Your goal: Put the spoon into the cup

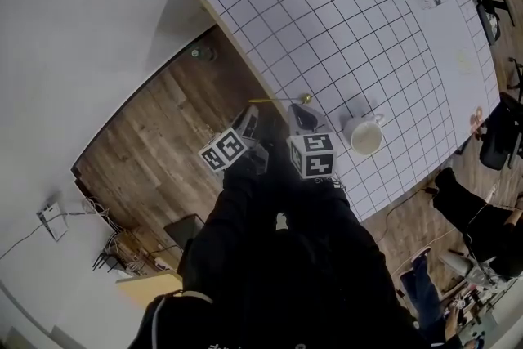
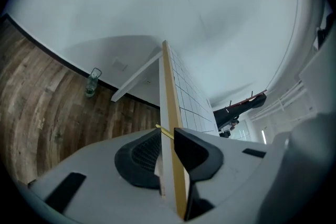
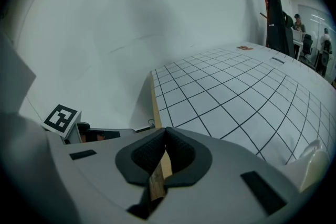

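Progress stands at the approach stage: the spoon point(image 1: 278, 100) is not yet lifted, and the cup point(image 1: 364, 135) holds nothing as far as the head view shows.

Nearest to you, both grippers sit side by side at the near edge of the bench point(image 1: 343, 20). Your left gripper point(image 1: 245, 123) has its fingers a narrow gap apart. In the left gripper view the thin gold handle crosses right at the fingertips, and the bench's wooden edge shows through the gap. The pads do not press on the handle, so treat the spoon as not gripped. Your right gripper point(image 1: 301, 120) has its fingers together at the tips, with nothing between them.

Just ahead of the fingers, the spoon lies flat at the bench edge. It is slim and gold-coloured, with a long, thin handle and a small round bowl. The handle overhangs the edge toward your left gripper, and the bowl rests on the gridded surface in front of your right gripper.

Farther in and to your right, the cup stands upright, near the spoon but apart from it. It is white, has a side handle, and its mouth is open upward.

All the working steps remain: clamp the handle, lift the spoon, carry it to the cup, lower it in, release. Expect the thin handle to give the pads little to hold; the overhang should make it easier to reach
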`<act>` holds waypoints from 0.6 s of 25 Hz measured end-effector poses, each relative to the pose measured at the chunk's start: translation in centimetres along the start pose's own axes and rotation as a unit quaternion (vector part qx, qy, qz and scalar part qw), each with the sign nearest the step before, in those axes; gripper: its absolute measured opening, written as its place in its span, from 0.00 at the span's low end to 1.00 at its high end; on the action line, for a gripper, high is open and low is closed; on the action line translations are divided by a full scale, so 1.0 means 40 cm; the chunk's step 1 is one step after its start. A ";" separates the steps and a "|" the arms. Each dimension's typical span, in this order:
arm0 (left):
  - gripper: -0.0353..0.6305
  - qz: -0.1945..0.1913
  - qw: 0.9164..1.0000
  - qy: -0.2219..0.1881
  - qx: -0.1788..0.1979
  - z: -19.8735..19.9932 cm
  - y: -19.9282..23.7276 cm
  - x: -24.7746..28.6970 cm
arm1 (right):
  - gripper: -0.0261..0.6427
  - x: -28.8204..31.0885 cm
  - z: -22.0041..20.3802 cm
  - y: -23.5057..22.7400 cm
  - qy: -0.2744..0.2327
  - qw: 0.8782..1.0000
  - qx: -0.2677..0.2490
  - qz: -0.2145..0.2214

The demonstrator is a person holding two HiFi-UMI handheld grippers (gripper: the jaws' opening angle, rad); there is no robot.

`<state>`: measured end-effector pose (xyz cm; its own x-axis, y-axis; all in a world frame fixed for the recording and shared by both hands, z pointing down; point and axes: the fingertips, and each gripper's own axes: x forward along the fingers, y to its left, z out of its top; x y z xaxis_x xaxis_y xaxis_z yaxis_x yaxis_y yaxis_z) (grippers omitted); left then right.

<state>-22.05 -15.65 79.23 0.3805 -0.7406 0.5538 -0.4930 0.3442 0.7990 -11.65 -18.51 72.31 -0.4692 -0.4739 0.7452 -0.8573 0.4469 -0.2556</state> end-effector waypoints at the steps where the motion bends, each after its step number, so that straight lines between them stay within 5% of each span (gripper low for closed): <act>1: 0.20 -0.007 1.000 0.000 -0.013 -0.002 0.004 0.006 | 0.07 0.005 0.000 0.000 0.001 1.000 -0.001 0.000; 2: 0.26 -0.014 1.000 0.001 -0.025 -0.004 0.007 0.012 | 0.07 0.010 0.000 -0.001 0.002 1.000 -0.002 0.001; 15: 0.31 -0.093 0.985 -0.021 -0.144 0.017 0.027 0.074 | 0.07 0.039 0.010 -0.017 -0.001 1.000 0.003 -0.003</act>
<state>-21.99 -17.85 81.59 0.4070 -0.8281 0.3854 -0.1729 0.3444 0.9228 -11.90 -19.86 73.39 -0.4650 -0.4770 0.7458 -0.8610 0.4398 -0.2555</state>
